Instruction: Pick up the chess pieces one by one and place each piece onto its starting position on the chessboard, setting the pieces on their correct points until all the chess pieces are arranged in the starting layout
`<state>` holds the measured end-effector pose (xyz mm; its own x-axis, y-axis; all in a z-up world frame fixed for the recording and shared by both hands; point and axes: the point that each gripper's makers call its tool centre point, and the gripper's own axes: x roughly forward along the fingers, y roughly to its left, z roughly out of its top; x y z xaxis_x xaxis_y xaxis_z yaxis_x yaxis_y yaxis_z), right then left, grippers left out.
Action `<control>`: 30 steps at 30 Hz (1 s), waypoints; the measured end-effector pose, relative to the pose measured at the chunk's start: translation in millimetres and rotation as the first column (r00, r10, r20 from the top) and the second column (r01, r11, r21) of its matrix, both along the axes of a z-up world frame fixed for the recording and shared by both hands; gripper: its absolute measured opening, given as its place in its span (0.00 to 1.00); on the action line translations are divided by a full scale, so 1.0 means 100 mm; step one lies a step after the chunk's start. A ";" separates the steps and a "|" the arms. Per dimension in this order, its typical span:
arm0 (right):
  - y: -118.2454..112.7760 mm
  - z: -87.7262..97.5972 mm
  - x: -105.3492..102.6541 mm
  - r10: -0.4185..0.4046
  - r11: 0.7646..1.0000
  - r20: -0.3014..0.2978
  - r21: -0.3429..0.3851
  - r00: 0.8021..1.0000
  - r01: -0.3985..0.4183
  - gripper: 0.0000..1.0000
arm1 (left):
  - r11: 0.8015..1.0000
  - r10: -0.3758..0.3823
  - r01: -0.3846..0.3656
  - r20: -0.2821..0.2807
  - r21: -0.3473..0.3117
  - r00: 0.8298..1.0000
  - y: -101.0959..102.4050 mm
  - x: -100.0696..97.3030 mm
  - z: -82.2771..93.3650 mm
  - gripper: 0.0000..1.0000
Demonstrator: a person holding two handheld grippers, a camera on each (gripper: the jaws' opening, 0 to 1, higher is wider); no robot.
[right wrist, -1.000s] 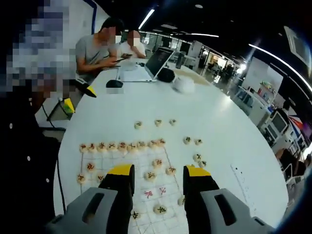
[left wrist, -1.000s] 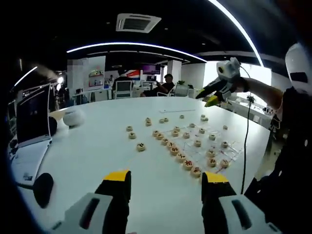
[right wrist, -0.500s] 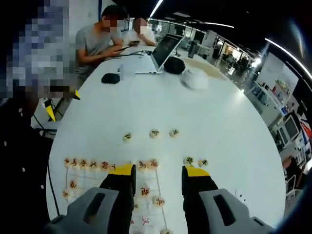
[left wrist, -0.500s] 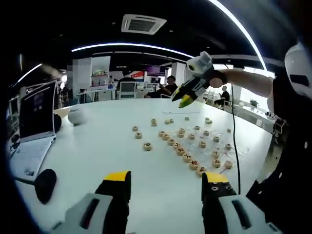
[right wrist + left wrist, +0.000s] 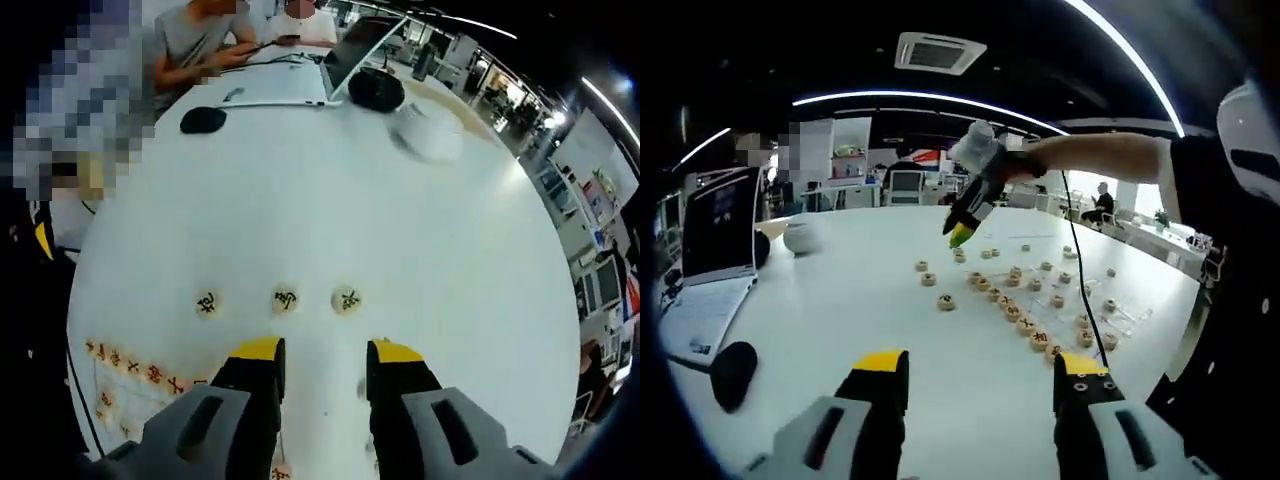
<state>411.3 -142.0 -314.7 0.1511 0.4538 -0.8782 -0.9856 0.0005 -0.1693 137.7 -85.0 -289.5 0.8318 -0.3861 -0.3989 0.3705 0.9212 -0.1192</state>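
Round wooden chess pieces lie on the white table (image 5: 840, 310). A long row of them (image 5: 1025, 322) runs along the clear chessboard (image 5: 1118, 318), and several more sit on it. Three loose pieces (image 5: 285, 298) lie side by side just beyond my right gripper (image 5: 322, 358), which hovers over the table, open and holding nothing. That right gripper (image 5: 960, 236) reaches in from the right on a person's arm, above the loose pieces (image 5: 930, 279). My left gripper (image 5: 980, 372) stays low at the near table edge, open and empty. Part of the row (image 5: 130, 362) shows at lower left.
An open laptop (image 5: 715, 230), a black mouse (image 5: 730, 378) and a white rounded object (image 5: 800, 235) sit on the left of the table. Seated people (image 5: 200, 35) are at the far end, behind a second laptop (image 5: 355, 45), a mouse (image 5: 203, 120) and a black pouch (image 5: 375, 92).
The right gripper has swung away from the board, across the table to above the three loose pieces, still open. The left gripper has hardly moved.
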 end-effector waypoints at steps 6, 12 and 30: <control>0.15 -0.21 0.13 -0.007 0.999 -0.017 -0.041 1.000 0.006 0.33 | 1.000 0.012 -0.012 0.006 -0.005 1.000 0.03 0.00 0.03 0.59; 0.26 -0.35 0.20 -0.013 0.998 -0.043 -0.061 0.999 0.010 0.32 | 0.999 0.029 -0.029 -0.003 -0.015 1.000 0.09 0.00 0.00 0.59; 0.28 -0.51 0.32 -0.052 0.996 -0.100 -0.079 0.994 0.044 0.19 | 0.999 0.032 -0.032 -0.012 -0.012 0.999 0.12 0.05 -0.03 0.59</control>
<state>443.3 -114.4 -366.0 0.0792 0.3788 -0.9221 -0.9968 0.0393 -0.0695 142.5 -72.5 -292.5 0.8388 -0.3643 -0.4045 0.3394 0.9310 -0.1346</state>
